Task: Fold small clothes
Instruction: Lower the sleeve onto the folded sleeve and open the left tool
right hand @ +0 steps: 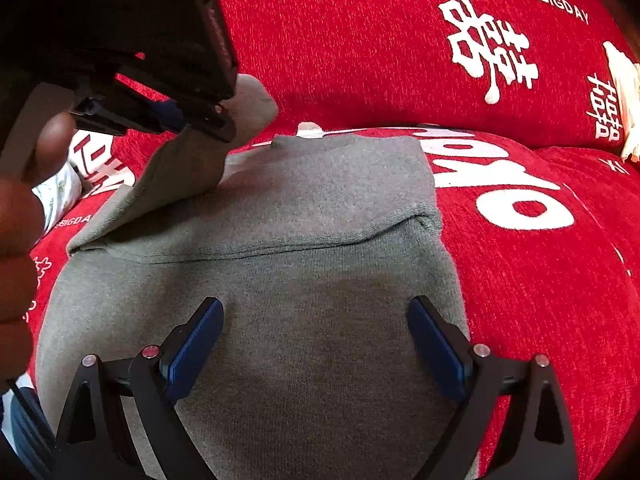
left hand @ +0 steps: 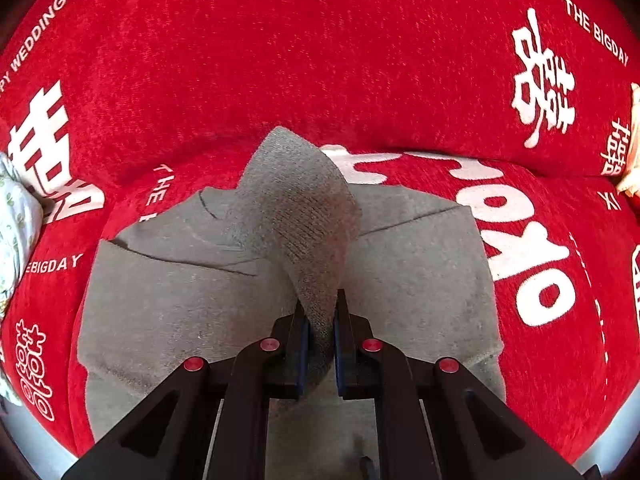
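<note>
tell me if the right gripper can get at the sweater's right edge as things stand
Probably yes: the right gripper is open above the grey sweater, nothing lies over that edge, and the left gripper holds a sleeve on the far side.

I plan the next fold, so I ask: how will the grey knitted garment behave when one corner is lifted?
The grey garment is probably floppy: the part pinched in the left tongs droops and curls. It seems light, since this small pinch lifts it. It likely will not slide much, because the red cover under it looks fuzzy.
</note>
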Demonstrator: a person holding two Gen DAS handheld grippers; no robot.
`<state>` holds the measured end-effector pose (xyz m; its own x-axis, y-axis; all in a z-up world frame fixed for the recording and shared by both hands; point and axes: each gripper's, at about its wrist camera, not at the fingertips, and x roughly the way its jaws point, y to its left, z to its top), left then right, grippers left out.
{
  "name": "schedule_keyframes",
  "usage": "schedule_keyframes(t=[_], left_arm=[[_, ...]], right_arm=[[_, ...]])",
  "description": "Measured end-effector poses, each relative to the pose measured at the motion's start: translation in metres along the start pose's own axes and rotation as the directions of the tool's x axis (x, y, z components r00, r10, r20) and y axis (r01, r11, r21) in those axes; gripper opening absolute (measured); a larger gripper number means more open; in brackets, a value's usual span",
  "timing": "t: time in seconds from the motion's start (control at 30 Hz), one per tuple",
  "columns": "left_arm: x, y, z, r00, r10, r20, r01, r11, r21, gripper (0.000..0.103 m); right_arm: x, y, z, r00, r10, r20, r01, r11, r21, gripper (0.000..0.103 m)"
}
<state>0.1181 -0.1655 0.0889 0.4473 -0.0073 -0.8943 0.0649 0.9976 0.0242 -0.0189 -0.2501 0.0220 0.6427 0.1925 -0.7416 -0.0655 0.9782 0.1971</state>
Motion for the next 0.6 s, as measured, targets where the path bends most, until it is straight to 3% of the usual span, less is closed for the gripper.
schedule_keyframes(t=[0.33,0.6], left_arm=[[0.018,-0.013,-0.005,0.999,-0.038,-0.039,0.040,0.998,0.047,0.011],[0.034,-0.021,-0.008,0.996,-0.055,-0.067,0.060,0.996,0.070,0.011]], right_arm=[[-0.003,0.000,-0.002,1.000,0.002,-0.006,-0.002,1.000,-0.004,0.095],[-0.017,0.006,-0.023,0.998,-0.057,-0.001,0.057,0.993,-0.103,0.095]])
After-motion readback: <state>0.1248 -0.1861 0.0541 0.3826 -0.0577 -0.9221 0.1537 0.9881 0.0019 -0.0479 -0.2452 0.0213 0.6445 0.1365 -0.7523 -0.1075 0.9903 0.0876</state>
